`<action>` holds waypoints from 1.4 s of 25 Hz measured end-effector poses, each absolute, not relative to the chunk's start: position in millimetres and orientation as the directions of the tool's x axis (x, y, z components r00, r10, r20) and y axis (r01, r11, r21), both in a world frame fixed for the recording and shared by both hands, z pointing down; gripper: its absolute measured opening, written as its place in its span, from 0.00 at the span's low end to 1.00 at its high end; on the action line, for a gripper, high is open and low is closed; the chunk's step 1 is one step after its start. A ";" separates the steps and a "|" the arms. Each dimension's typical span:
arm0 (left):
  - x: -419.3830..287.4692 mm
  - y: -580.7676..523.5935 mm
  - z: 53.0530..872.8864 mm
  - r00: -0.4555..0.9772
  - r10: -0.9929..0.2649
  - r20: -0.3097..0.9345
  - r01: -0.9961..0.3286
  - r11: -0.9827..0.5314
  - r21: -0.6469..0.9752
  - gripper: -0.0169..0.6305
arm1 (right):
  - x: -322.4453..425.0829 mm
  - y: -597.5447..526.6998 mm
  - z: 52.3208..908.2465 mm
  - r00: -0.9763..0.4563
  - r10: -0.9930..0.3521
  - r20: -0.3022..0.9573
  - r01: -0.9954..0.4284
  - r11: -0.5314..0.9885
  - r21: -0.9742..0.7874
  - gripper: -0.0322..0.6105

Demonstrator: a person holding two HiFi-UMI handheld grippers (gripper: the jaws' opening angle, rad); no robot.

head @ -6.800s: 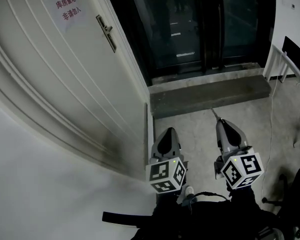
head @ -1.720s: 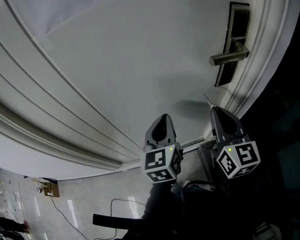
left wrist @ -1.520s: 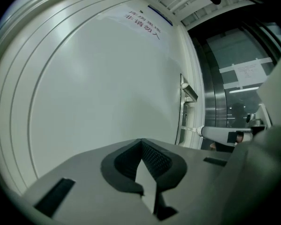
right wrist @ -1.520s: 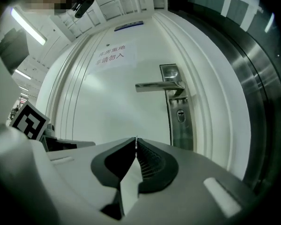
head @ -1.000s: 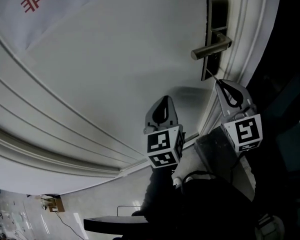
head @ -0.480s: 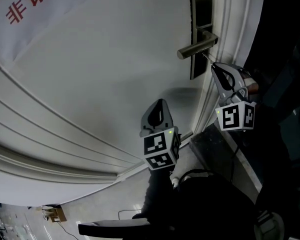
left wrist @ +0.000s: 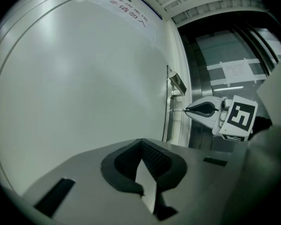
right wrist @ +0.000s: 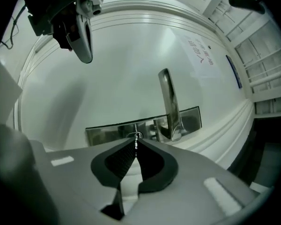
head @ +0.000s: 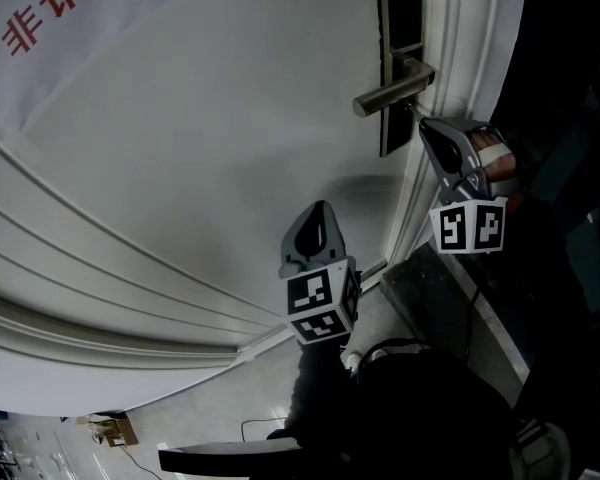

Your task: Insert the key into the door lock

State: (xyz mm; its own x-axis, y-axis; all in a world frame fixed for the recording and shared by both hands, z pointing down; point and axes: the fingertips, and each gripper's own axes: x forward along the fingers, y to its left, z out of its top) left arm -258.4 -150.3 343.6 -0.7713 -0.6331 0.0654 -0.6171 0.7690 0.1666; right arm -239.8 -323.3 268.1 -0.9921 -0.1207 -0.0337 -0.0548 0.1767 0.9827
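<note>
- The right gripper point(head: 426, 124), jaws drawn to a point, noses up against the dark lock plate point(head: 400, 13) of a white panelled door point(head: 230, 118). It sits just beneath the metal lever handle point(head: 392, 85). A sliver of key point(head: 417, 118) at its tip is barely discernible.
- A hand point(head: 495, 156) grips that tool between its jaws and its marker cube point(head: 467, 226).
- The left gripper point(head: 318, 206) hangs lower and to the left of the right one, well apart from the lock, pointing at bare door panel.
- Far off its left side, red characters mark a paper notice point(head: 40, 18).
- Behind both tools, a small brown box point(head: 115, 430) sits on glossy floor point(head: 180, 418).
</note>
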 end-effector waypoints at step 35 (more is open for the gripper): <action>-261.5 -151.1 343.5 -0.753 -0.654 0.072 -0.637 0.752 0.170 0.03 | -249.2 -322.6 267.3 -0.991 -0.130 -0.006 -0.011 0.038 0.999 0.07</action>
State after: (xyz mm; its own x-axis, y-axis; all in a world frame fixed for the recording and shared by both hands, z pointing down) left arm -261.5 -151.1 343.5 -0.7530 -0.6541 0.0718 -0.6369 0.7519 0.1702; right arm -249.2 -322.6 267.3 -0.9915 -0.1301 -0.0056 -0.0107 0.0383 0.9992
